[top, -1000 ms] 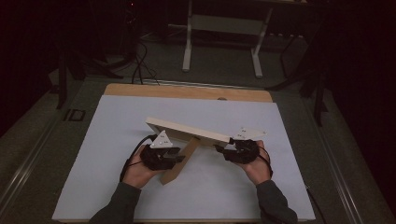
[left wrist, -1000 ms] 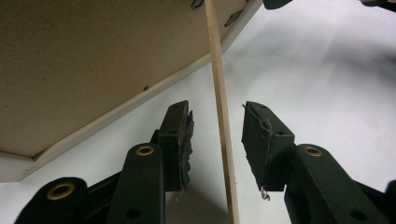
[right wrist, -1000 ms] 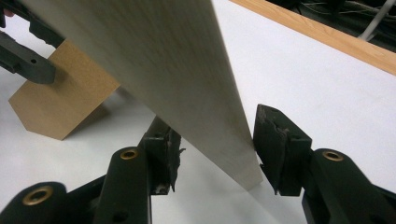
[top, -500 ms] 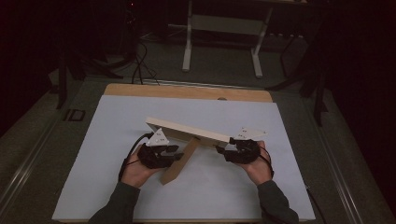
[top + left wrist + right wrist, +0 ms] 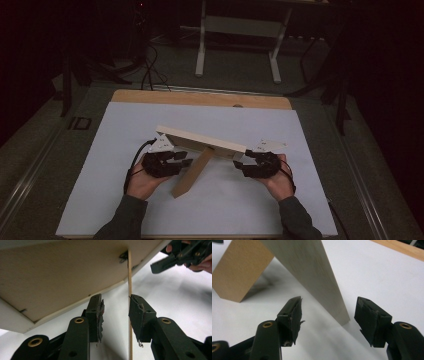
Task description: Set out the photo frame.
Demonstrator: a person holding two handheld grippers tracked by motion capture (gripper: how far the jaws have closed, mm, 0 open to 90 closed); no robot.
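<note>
Wood was the whole job: a pale board point(image 5: 200, 139) sat tilted over the white sheet point(image 5: 100, 165), propped on a tan prop panel point(image 5: 192, 172) that ran from under its middle toward the person. Long axis of the board ran left-right across the table, w/ one end near each hand.

Left gripper point(image 5: 182, 159) was under the board's left half; its jaws stood part-spread around the prop panel's thin edge point(image 5: 129, 277), right pad about touching it, left pad clear, so no real pinch.

Right gripper point(image 5: 241, 164) had just been opening; jaws were wide apart w/ the board's right end point(image 5: 322, 282) betw. them, pads off it.

Judgement: right gripper was nearer that free end, which lay straight ahead of its jaws.
</note>
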